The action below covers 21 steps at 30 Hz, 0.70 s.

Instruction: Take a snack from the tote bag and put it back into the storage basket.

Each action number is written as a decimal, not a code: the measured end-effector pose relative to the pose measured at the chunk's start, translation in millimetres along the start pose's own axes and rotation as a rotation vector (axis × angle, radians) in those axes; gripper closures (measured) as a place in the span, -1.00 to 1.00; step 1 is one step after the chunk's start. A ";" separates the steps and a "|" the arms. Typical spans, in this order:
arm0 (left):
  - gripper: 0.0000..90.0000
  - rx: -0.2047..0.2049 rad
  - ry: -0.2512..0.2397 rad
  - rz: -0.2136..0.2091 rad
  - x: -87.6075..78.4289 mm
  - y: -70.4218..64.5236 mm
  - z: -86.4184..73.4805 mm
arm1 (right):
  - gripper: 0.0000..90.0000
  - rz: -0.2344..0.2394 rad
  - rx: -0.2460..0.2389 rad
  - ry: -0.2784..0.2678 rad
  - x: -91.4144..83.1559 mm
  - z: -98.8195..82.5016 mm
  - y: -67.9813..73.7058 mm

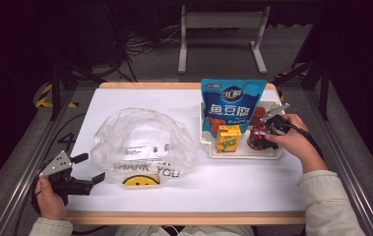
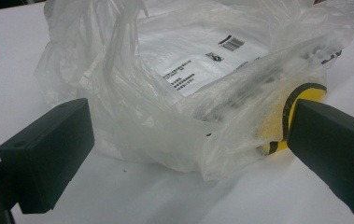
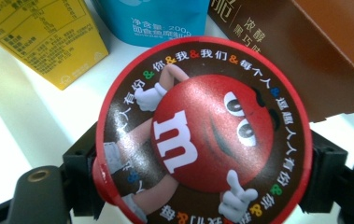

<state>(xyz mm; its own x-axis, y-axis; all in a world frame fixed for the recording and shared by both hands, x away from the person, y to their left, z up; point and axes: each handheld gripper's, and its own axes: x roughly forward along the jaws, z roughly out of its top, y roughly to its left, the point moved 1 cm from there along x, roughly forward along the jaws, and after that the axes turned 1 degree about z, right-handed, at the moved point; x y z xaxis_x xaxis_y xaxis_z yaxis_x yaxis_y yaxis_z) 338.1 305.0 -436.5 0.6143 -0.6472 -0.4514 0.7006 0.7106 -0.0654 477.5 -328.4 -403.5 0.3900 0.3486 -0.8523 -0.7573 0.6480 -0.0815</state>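
While poised at the bag: left hand-held gripper, jaws wide, empty, likely to steady plastic bag.
Right hand-held gripper: clamped on candy tub, likely for bagging.

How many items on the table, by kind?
Plastic bag: 1
Blue pouch: 1
Yellow carton: 1
Brown box: 1
Red candy tub, held in the right gripper: 1
White tray: 1
Total: 6
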 end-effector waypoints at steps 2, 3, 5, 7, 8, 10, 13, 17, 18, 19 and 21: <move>-0.97 0.001 0.000 0.000 -0.1 0.0 0.0 | -0.52 0.001 -0.001 0.002 -1.2 0.3 -0.1; -0.97 -0.005 0.000 0.000 -0.2 -0.3 -0.1 | -0.53 0.001 -0.001 0.003 -1.8 0.2 -0.4; -0.97 -0.003 -0.003 0.001 -0.2 0.0 0.0 | -0.54 0.000 0.001 0.003 -2.4 0.0 -0.7; -0.97 -0.004 -0.002 0.000 -0.2 -0.1 0.0 | -0.55 -0.002 0.005 0.004 -3.9 -1.2 -1.2; -0.97 0.000 -0.001 -0.001 -0.1 0.0 0.1 | -0.55 -0.003 0.005 0.004 -4.1 -1.7 -1.7; -0.97 -0.004 -0.002 -0.001 -0.1 -0.3 0.0 | -0.55 -0.011 0.009 0.004 -4.7 -2.6 -2.2; -0.97 -0.004 0.000 -0.001 -0.2 -0.1 0.0 | -0.55 -0.014 0.010 0.007 -5.6 -3.6 -3.1; -0.97 -0.005 -0.001 -0.001 0.1 -0.2 0.0 | -0.55 -0.028 0.011 0.011 -7.1 -5.1 -4.0; -0.97 -0.001 0.000 -0.001 0.0 0.1 0.1 | -0.55 -0.032 0.009 0.011 -7.7 -5.6 -4.0; -0.97 -0.001 -0.001 -0.002 0.0 0.1 0.0 | -0.55 -0.031 0.007 0.012 -8.5 -5.8 -4.0; -0.97 -0.004 -0.001 -0.002 0.1 0.0 -0.1 | -0.55 -0.034 0.007 0.010 -10.3 -6.0 -3.5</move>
<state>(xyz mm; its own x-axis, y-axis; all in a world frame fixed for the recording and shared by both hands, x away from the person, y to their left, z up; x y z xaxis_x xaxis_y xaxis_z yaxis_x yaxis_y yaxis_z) 338.1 305.0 -436.6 0.6135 -0.6486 -0.4504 0.7001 0.7107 -0.0698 473.1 -338.3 -397.6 0.4105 0.3197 -0.8540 -0.7397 0.6644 -0.1068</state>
